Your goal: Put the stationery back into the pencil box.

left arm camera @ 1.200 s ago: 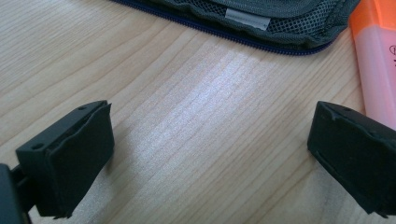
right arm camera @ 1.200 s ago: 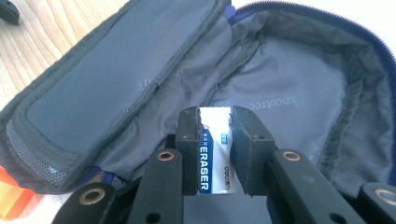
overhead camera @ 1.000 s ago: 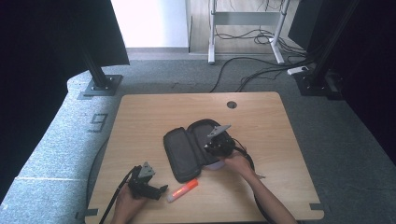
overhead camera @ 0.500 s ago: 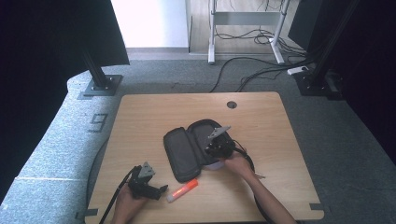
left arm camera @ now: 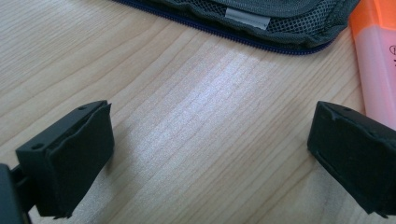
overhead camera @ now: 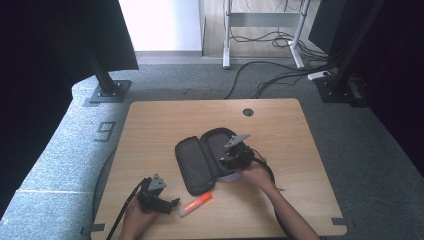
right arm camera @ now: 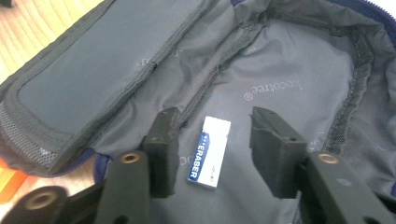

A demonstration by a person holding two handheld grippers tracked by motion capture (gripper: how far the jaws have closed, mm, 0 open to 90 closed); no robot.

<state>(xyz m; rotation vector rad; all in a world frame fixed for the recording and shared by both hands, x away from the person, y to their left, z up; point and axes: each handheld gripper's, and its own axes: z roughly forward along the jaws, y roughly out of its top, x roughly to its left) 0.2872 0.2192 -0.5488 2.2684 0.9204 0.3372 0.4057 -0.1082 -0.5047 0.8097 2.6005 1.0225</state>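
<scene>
A dark grey zip case (overhead camera: 200,157) lies spread flat at the middle of the wooden table (overhead camera: 165,120). In the right gripper view a white and blue eraser (right arm camera: 210,151) lies loose on the case lining (right arm camera: 280,74), between the jaws of my right gripper (right arm camera: 215,149), which stands open just above it. My right gripper (overhead camera: 234,152) hovers over the case's right half. An orange highlighter (overhead camera: 196,204) lies near the front edge. Beside it on the left, my left gripper (overhead camera: 170,204) rests low on the table, open and empty (left arm camera: 210,149), with the highlighter (left arm camera: 378,70) by its right jaw.
A round cable hole (overhead camera: 248,112) sits near the table's far edge. Black stand bases (overhead camera: 107,92) and loose cables (overhead camera: 280,75) lie on the grey carpet beyond the table. Bare wood stretches along the far and left parts of the table.
</scene>
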